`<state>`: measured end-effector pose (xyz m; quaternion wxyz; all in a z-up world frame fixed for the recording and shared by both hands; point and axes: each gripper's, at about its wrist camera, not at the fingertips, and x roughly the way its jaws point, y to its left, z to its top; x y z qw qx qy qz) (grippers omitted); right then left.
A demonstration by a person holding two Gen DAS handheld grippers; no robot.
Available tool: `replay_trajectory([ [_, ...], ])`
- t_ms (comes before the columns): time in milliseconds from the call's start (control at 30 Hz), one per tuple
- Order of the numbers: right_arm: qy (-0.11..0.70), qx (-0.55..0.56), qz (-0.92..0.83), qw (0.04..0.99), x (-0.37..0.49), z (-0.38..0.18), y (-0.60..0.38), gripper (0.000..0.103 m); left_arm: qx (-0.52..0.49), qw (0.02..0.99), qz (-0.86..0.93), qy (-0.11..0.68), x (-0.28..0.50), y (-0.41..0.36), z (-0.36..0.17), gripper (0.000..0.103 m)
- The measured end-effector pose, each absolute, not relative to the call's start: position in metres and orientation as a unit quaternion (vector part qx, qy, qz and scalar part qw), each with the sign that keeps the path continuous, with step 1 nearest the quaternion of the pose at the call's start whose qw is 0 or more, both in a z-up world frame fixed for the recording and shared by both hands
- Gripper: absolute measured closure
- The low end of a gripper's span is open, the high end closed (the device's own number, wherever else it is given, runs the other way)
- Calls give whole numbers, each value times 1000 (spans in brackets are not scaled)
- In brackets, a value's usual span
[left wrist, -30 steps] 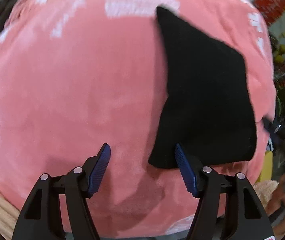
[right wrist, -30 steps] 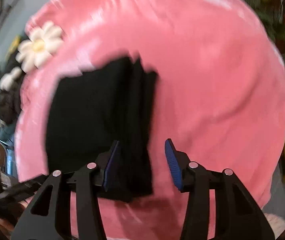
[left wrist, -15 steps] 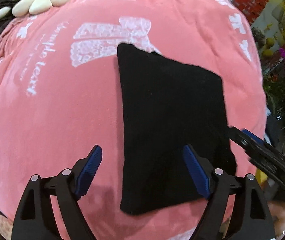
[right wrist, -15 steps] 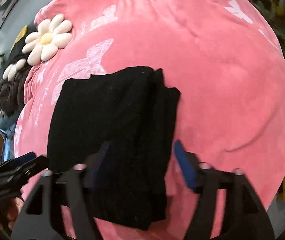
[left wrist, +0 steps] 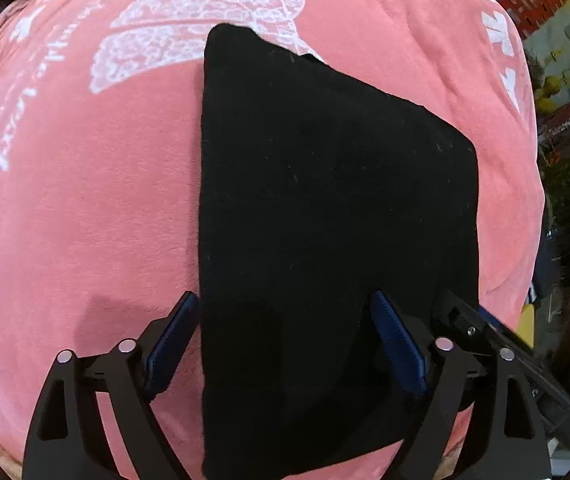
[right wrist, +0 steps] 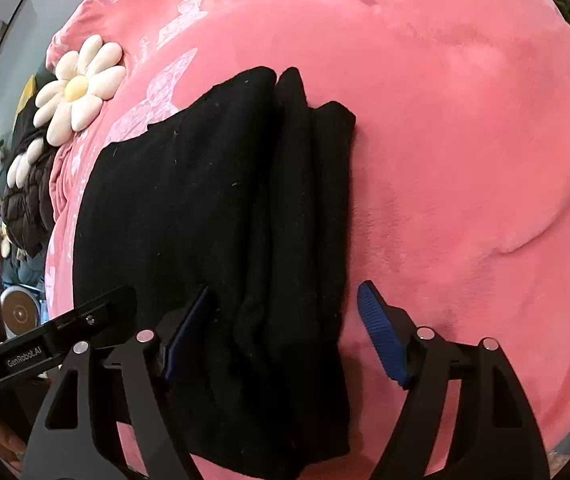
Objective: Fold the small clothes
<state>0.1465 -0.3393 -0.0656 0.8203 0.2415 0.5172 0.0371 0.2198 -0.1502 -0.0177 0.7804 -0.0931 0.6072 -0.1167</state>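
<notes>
My left gripper (left wrist: 283,334) has its jaws spread wide and opening further, pads clear of the cloth: the left pad sits over the pink blanket (left wrist: 77,208) just beside the cloth's left edge, the right pad over the black fabric itself, so the near left part of the folded black garment (left wrist: 325,200) lies between them without being pinched. My right gripper (right wrist: 285,330) is also spread and opening, nothing squeezed; its left pad hangs over the garment (right wrist: 205,208) and its right pad over bare blanket (right wrist: 465,140), straddling the stacked folds along the garment's right edge. From the right wrist I count about 3 rolled layers bunched along that edge, while the rest of the garment lies flat. The garment rests on the blanket, which bears white butterfly prints (left wrist: 189,36) and some white lettering; the far corner of the cloth overlaps 1 of those prints. In the left wrist view the tip of my right gripper shows at the garment's right edge, and in the right wrist view the left one reaches in from the left. Beyond, at the blanket's far left edge, a cream flower cushion (right wrist: 79,88) lies beside a dark puffy jacket (right wrist: 27,196).
</notes>
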Motion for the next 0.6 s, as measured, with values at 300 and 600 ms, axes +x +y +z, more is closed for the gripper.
replay_trajectory([
  [300,515,265,61,813,149,-61,-330,74,-116,771,-133,611,226,-157,-16,33],
  [600,483,271,86,828,108,16,-320,85,-164,757,-192,603,193,-127,34,80],
])
